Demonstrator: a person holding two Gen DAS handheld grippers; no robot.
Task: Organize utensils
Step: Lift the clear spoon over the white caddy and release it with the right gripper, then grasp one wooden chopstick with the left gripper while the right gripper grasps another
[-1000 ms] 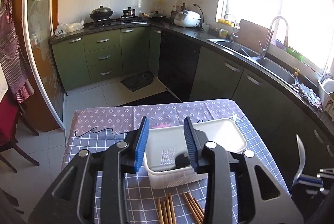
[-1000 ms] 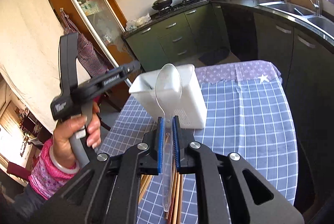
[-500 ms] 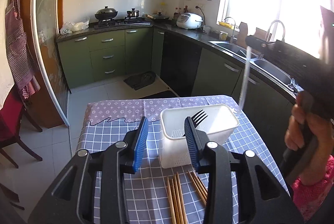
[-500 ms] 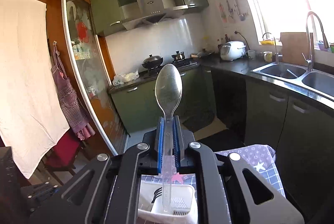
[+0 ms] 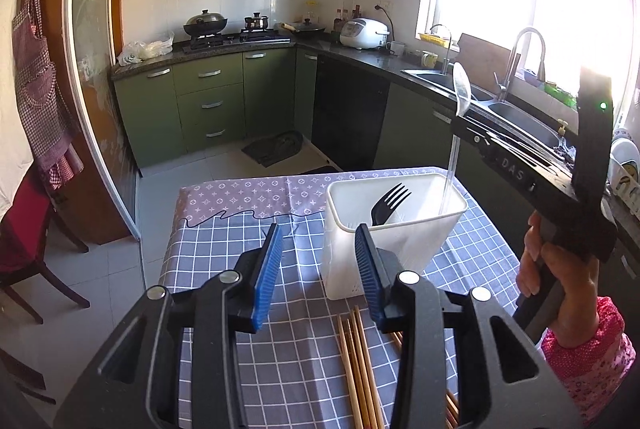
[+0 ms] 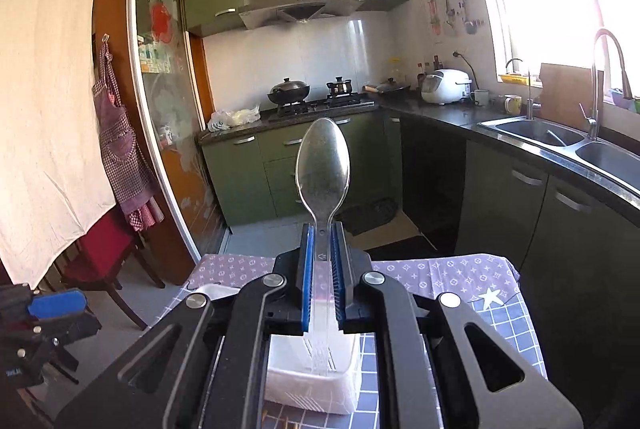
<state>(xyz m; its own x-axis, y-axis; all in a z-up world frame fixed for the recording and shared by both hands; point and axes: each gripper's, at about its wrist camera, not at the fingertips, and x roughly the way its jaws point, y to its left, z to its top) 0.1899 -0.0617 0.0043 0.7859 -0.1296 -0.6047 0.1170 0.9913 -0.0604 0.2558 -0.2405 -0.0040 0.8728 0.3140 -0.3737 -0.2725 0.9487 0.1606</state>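
A white utensil holder [image 5: 400,241] stands on the checked tablecloth with a black fork [image 5: 390,201] upright inside it. My right gripper [image 6: 323,233] is shut on a clear plastic spoon [image 6: 323,165], bowl up, and the handle's lower end hangs inside the holder [image 6: 312,389]. From the left wrist view the spoon [image 5: 461,89] and the right gripper [image 5: 460,123] hover over the holder's right end. My left gripper [image 5: 316,269] is open and empty, just short of the holder. Several wooden chopsticks [image 5: 356,357] lie on the cloth beneath it.
The table [image 5: 224,241] has its far edge toward green kitchen cabinets [image 5: 208,101] and a sink counter [image 5: 516,117] on the right. A red chair [image 5: 24,241] stands left. A hand in a pink sleeve [image 5: 560,289] holds the right gripper.
The right gripper swung up and over the holder with the spoon, turning it upright. The left gripper drew back from the holder, which now sits to the right of its fingers.
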